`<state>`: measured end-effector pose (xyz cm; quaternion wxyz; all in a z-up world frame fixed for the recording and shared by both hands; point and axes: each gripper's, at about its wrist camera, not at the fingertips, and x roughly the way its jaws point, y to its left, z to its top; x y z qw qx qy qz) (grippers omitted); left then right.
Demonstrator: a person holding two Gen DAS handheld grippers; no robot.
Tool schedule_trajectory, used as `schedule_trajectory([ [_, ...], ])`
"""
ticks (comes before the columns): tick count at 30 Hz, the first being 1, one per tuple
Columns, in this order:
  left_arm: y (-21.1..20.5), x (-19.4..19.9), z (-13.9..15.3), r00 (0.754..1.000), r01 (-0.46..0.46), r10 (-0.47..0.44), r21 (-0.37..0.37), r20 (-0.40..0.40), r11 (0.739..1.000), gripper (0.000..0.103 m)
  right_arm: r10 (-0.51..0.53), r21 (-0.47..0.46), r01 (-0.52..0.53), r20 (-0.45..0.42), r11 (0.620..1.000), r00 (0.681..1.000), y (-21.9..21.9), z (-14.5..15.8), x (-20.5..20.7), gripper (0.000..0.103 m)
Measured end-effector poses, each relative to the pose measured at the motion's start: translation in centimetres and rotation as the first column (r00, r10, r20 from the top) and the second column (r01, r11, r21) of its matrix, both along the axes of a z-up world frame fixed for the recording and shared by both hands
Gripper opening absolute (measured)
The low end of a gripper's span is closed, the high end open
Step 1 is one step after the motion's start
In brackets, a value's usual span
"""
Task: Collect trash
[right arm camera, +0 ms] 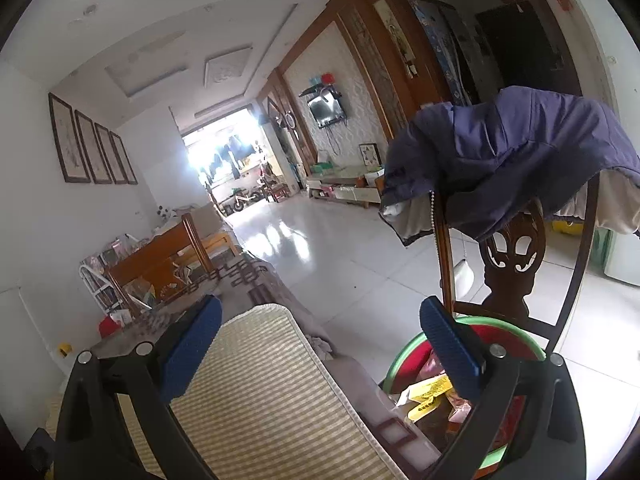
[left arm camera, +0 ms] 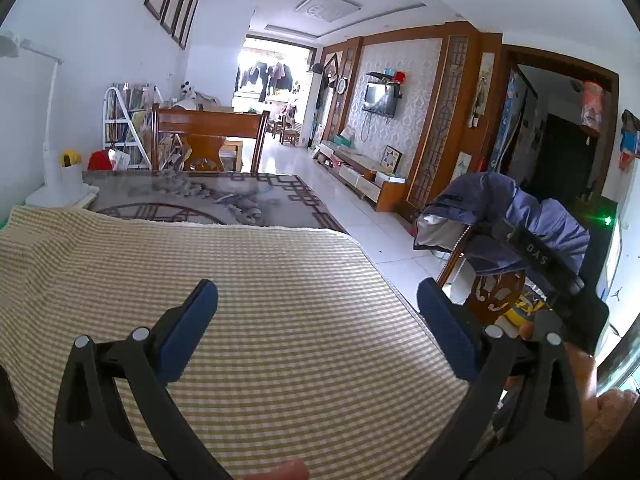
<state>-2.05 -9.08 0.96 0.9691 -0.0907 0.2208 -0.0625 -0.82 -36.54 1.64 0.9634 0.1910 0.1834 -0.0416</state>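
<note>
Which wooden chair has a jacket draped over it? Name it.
The dark carved wooden chair beside the red bin, under the blue-purple jacket; the chair at the table's far end is bare.

Daylight does all the work here, pouring in from the wide balcony opening at the far end of the room, which is totally blown out in the right wrist view. The glossy white tiled floor throws streaky glare back. Both fisheyes bend the walls hard and go black in the corners. The yellow-and-white checked cloth on the surface is evenly lit, with faint shadows. Close-up edges look soft, colours a bit cool and noisy.
</note>
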Motion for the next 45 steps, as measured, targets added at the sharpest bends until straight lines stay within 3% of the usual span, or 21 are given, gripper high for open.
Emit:
schedule_trajectory([
  [10, 0.0, 0.0, -0.3, 1.0, 0.001, -0.001, 0.013, -0.011, 1.0, 0.098, 0.075, -0.105, -0.076, -0.016, 0.992, 0.997, 2.4, -0.3, 0.0, 0.096],
  [24, 0.6, 0.3, -0.9, 0.999, -0.012, 0.013, 0.009, -0.033, 1.0, 0.098, 0.088, -0.163, -0.098, -0.063, 0.982, 0.994, 3.1, -1.0, 0.5, 0.096],
  [45, 1.0, 0.6, -1.2, 0.998, -0.007, 0.009, 0.022, -0.059, 1.0, 0.098, 0.16, -0.348, -0.176, -0.074, 0.921, 0.984, 5.7, -1.5, 0.9, 0.096],
])
